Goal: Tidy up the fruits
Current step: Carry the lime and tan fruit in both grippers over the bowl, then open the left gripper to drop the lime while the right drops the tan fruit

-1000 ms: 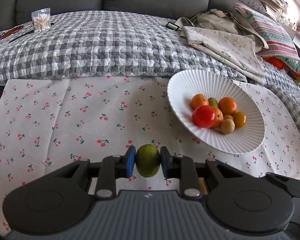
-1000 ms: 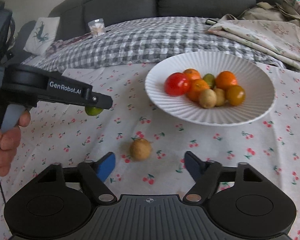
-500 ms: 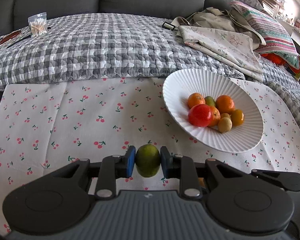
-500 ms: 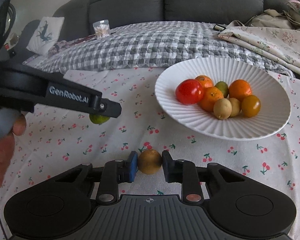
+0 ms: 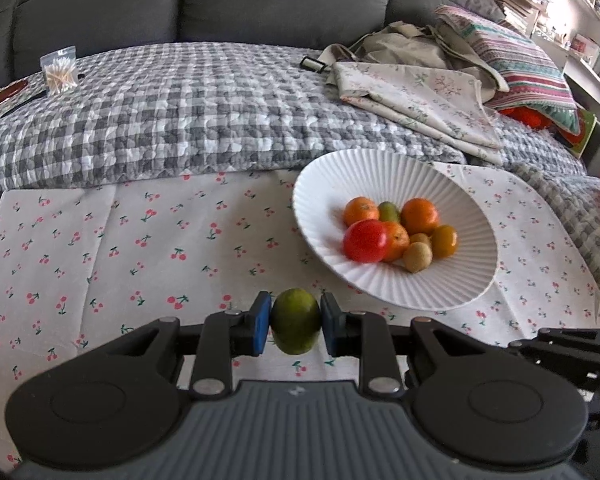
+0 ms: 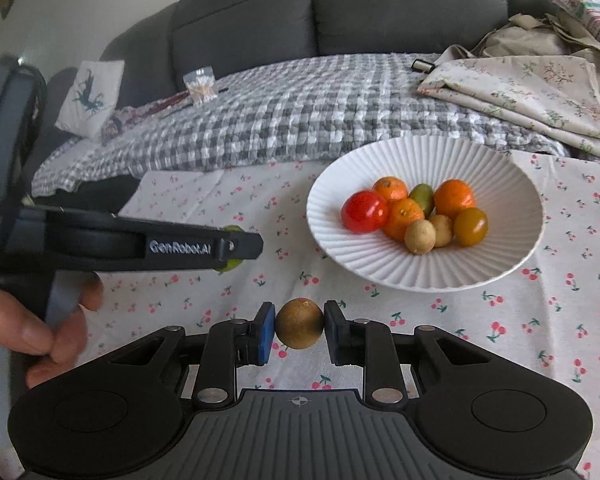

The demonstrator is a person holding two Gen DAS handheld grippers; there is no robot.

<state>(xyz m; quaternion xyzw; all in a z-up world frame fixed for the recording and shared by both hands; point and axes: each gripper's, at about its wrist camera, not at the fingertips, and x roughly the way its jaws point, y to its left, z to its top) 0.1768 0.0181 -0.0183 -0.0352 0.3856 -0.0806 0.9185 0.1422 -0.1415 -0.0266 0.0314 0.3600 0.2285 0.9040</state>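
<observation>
Since 1 s ago the right gripper [image 6: 299,330] has closed on the brown fruit [image 6: 299,328] that lay loose on the cherry-print cloth [image 5: 100,248], now pinched between its blue pads. Left gripper [image 5: 295,322] clamps the green fruit [image 5: 295,321] as before, w/ the white ribbed plate [image 5: 380,168] sitting a bit nearer in its view.

Plate is the landmark: from both grippers it lies ahead and to the right. Left gripper's held out left of the plate; right one looks nearer its front rim, so prob. shorter reach. Green fruit's long axis stands roughly upright; brown one's round.

Count: 2 fruits held, 1 per gripper; 7 on plate – 1 red, 3 orange, 1 green, 2 tan, plus 1 amber = 8.
</observation>
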